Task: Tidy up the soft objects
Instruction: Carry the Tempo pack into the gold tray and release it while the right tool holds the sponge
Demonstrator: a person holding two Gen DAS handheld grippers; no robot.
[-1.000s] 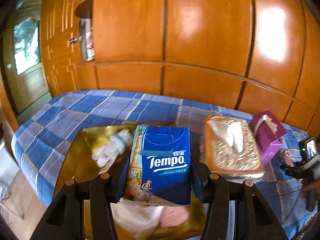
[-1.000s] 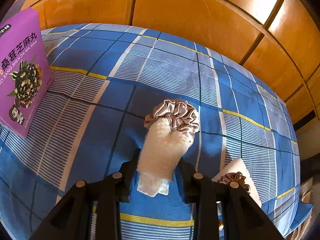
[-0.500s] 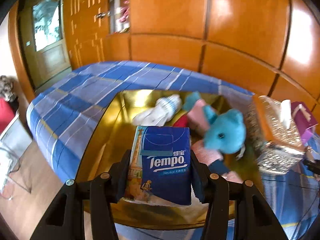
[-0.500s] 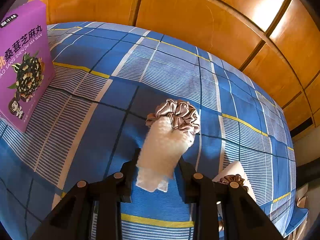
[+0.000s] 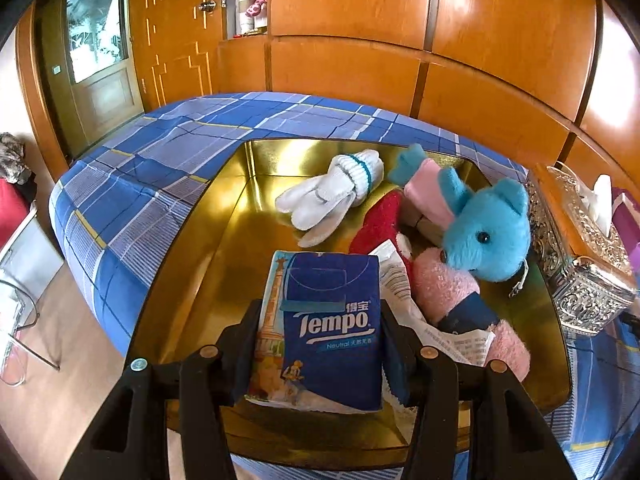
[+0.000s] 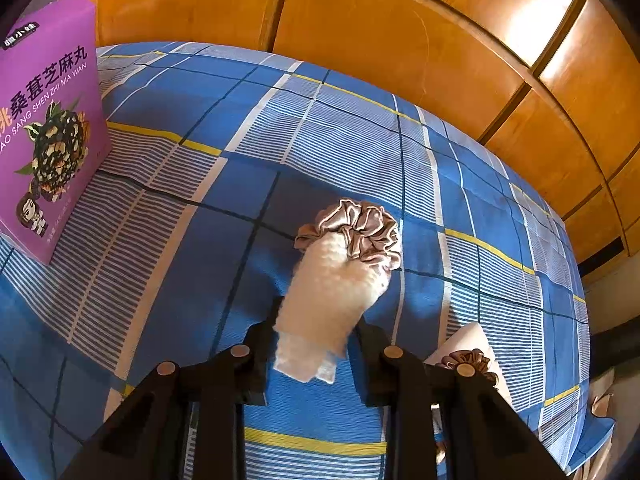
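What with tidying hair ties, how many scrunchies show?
2: one scrunchie by the fluffy white piece in the right gripper, another scrunchie on a pale card; others may be hidden.

Glossy gold tray (image 5: 248, 240), satin scrunchie (image 6: 360, 224)

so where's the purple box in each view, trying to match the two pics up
Left wrist view: only a sliver of the purple box shows at the far right edge, behind the ornate tissue holder.
Right wrist view: the purple box stands large at the left edge, on the bedspread.
Shared landmark: the blue plaid bedspread against the wood-panelled wall.
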